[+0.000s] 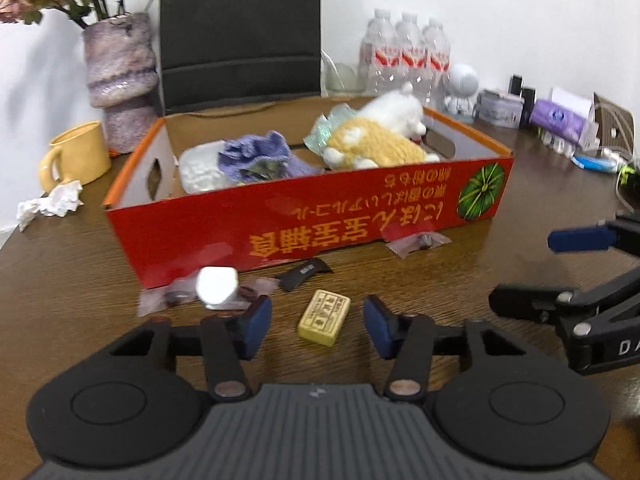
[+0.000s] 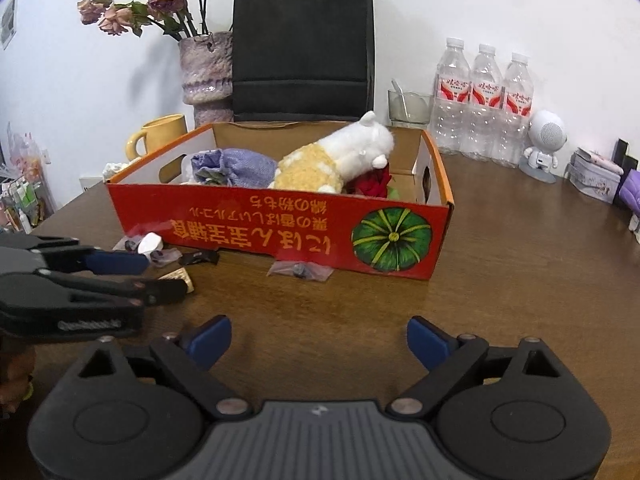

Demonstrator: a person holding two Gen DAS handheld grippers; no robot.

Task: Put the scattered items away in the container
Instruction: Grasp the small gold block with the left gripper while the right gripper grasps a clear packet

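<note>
Left wrist view only: a tan stamped block (image 1: 324,317) lies on the table between the blue pads (image 1: 256,326) of the left gripper (image 1: 318,326), clear of both; a purple tissue pack (image 1: 560,118) and a blue tube sit at 2 o'clock.
Right wrist view only: a red rose (image 2: 376,182) lies in the box under the plush's head; a glass with a spoon (image 2: 408,106) stands at 12 o'clock beside 3 water bottles (image 2: 484,100).
Container: a red cardboard box (image 1: 280,220) with a pumpkin print, holding a white-and-yellow plush toy (image 1: 380,136), a purple cloth (image 1: 260,156) and a white packet (image 1: 200,168).
Scattered items: a white cap on a clear wrapper (image 1: 216,288), a black clip (image 1: 306,274) and a clear packet (image 1: 420,242), all on the table at the box's near wall.
Surface: a dark wood table (image 2: 520,280), with a yellow mug (image 1: 76,154) and crumpled tissue (image 1: 52,202) at 10 o'clock.
Room: white wall, black paper bag (image 2: 302,44), a vase of dried roses (image 2: 206,68), a small white robot figure (image 2: 544,144).
Left gripper pose: tilted down toward the table, fingers half closed around the block without touching it.
Right gripper (image 2: 320,340) pose: tilted down over bare table, fingers wide, nothing between them.
</note>
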